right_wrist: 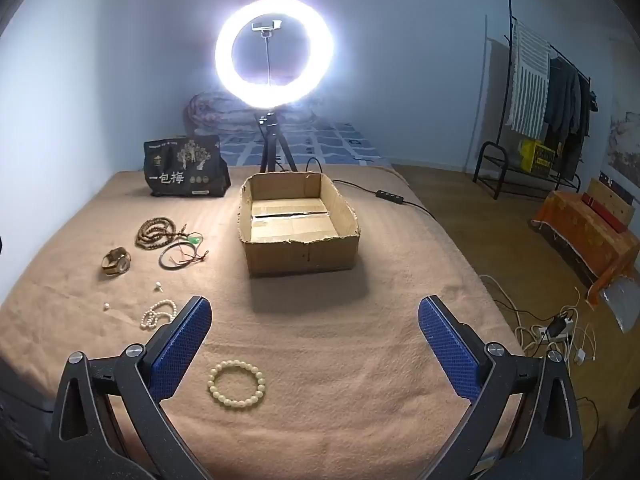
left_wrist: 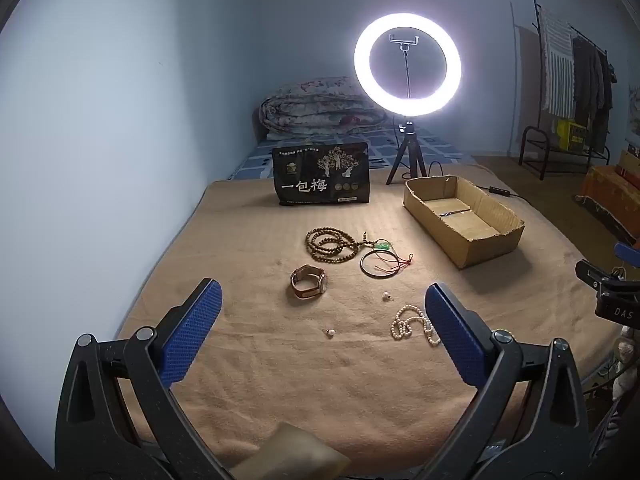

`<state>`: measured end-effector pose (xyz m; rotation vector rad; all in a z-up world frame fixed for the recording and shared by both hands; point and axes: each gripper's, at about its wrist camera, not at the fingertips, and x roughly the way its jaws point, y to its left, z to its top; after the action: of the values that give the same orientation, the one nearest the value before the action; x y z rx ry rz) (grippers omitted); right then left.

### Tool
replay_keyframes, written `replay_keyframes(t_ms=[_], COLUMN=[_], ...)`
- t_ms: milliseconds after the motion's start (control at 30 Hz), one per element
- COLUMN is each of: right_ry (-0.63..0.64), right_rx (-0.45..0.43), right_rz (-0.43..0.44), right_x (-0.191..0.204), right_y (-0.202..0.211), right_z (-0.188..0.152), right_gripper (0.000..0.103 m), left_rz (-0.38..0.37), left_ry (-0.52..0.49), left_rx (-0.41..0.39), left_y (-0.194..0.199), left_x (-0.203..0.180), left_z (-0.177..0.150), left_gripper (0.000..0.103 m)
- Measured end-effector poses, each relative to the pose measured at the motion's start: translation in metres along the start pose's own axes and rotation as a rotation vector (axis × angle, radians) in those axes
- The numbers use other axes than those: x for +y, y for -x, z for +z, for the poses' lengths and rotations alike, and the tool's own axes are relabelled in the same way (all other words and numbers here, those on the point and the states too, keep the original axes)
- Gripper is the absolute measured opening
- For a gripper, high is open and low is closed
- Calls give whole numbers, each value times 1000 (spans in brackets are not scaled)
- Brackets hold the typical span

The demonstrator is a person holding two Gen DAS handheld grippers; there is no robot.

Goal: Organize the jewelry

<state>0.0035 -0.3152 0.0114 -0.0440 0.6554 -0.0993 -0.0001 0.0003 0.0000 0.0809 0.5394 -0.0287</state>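
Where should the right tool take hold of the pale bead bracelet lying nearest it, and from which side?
Probably across one arc of the bead bracelet, coming from above with one finger inside the ring and one outside. It lies flat on the tan blanket with an open middle, so there is no raised edge for a side approach. The right tool stands open above the blanket, holding nothing.

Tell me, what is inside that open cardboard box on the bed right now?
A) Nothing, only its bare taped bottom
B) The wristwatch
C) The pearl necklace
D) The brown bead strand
A: the cardboard box shows only its bare taped bottom, while the wristwatch, pearl necklace and brown bead strand all lie on the blanket to its left.
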Motion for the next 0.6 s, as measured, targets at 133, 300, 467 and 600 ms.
replay_keyframes(t_ms=[133, 300, 467, 600], right_ry=[0, -3, 3, 6], right_rx=[2, 2, -4, -6], right_rz=[1, 3, -2, -4], right_x=[1, 0, 1, 1], right_y=[0, 0, 2, 2], right_z=[0, 1, 1, 0], right_gripper=[103, 103, 103, 103], left_rz=[4, 10, -2, -2], left_ry=[-1, -1, 3, 6], left_rx=[-9, -3, -11, -14], left_y=[1, 1, 2, 5], left_x=[-1, -3, -3, -3], left_z=[0, 0, 2, 5], left_gripper=[103, 103, 103, 103])
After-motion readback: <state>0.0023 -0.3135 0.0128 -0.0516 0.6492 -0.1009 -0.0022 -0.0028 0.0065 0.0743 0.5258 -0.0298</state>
